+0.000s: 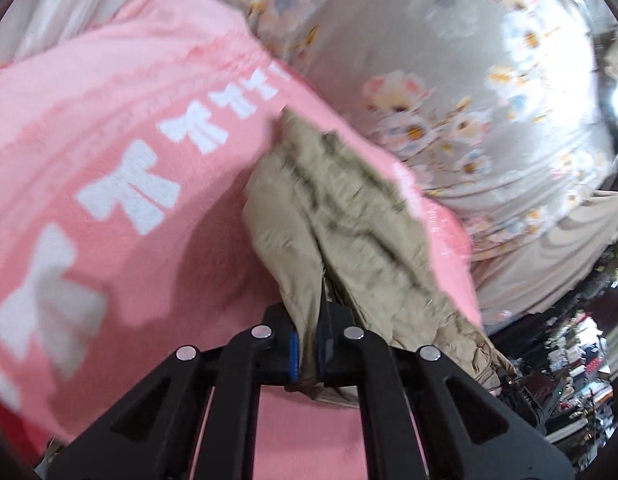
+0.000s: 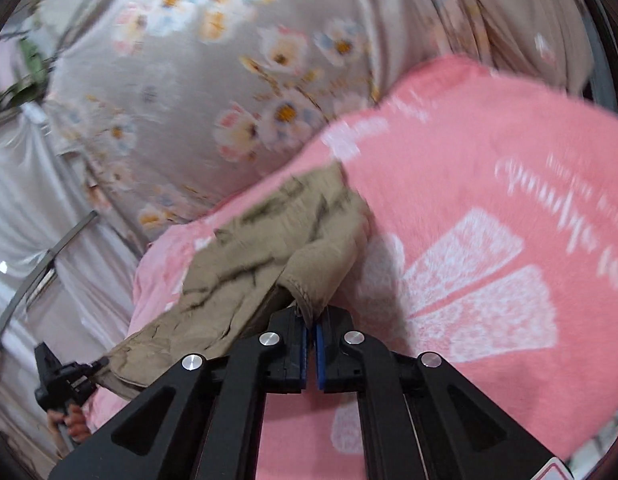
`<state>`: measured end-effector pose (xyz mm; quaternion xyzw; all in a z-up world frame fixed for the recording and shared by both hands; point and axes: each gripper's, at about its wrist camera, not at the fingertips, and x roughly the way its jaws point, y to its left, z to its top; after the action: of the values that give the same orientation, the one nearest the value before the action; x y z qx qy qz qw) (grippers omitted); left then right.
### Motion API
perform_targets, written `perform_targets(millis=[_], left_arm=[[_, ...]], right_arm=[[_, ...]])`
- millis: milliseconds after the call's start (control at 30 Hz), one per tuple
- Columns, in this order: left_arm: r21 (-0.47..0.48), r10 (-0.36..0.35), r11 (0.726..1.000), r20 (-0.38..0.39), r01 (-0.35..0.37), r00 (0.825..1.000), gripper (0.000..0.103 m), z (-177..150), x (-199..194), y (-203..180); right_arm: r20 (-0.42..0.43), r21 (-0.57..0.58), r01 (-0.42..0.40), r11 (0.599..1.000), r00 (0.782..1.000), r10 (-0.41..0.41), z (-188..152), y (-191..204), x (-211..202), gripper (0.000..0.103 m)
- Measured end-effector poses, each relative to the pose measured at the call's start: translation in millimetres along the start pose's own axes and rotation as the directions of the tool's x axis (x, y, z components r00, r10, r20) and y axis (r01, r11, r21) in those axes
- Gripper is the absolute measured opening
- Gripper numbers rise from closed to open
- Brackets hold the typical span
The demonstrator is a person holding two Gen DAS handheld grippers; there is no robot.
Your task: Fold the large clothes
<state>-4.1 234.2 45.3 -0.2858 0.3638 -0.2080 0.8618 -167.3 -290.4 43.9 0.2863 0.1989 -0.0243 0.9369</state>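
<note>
The left gripper had its fingers closed on one edge of the khaki garment, cloth pinched between the blue pads. The right gripper had its fingers clamped on another edge of the same khaki garment, just at the hem. The garment hung bunched and wrinkled between the two, lying over a pink blanket printed with white bows. Farther off, a beige floral sheet covered the bed. In the right wrist view the left gripper showed at the near left.

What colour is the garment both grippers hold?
Khaki-tan garment, plain; clearest in the left wrist view.
</note>
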Motion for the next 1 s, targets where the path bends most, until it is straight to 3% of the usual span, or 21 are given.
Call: perform_targets(millis=[167, 300, 400, 467, 500, 600, 733, 900, 1000], left_arm=[[0.061, -0.093, 0.994, 0.120, 0.087, 0.988, 0.005, 4, -95, -35], [0.157, -0.081, 0.986, 0.207, 0.049, 0.975, 0.005, 29, -107, -73], [0.156, -0.035, 0.988, 0.172, 0.008, 0.985, 0.005, 65, -66, -80], [0.147, 0.044, 0.987, 0.152, -0.067, 0.987, 0.005, 87, -26, -76], [0.170, 0.120, 0.975, 0.144, -0.144, 0.982, 0.006, 96, 1, -76], [0.222, 0.308, 0.918, 0.118, -0.327, 0.944, 0.006, 112, 77, -68], [0.203, 0.449, 0.873, 0.021, -0.443, 0.893, 0.006, 117, 158, -30], [0.172, 0.479, 0.871, -0.079, -0.461, 0.874, 0.007, 104, 213, 18], [0.214, 0.497, 0.854, -0.066, -0.474, 0.865, 0.007, 94, 229, 19]], right_arm=[[0.164, -0.166, -0.047, 0.985, 0.984, 0.074, 28, 46, -79, 0.003], [0.194, -0.183, -0.066, 0.981, 0.976, 0.102, 66, 62, -62, 0.003], [0.161, -0.127, -0.043, 0.991, 0.985, 0.064, 95, 52, -9, 0.003], [0.123, -0.074, -0.023, 0.997, 0.992, 0.031, 109, 42, 35, 0.003], [0.103, -0.064, 0.015, 0.998, 0.995, -0.008, 113, 38, 64, 0.003], [0.053, -0.086, 0.132, 0.988, 0.990, -0.128, 113, 33, 128, 0.003], [-0.066, -0.075, 0.232, 0.970, 0.969, -0.237, 100, 14, 205, 0.003], [-0.160, -0.065, 0.287, 0.956, 0.942, -0.294, 80, -11, 255, 0.003], [-0.208, -0.086, 0.306, 0.948, 0.925, -0.318, 61, -21, 275, 0.003]])
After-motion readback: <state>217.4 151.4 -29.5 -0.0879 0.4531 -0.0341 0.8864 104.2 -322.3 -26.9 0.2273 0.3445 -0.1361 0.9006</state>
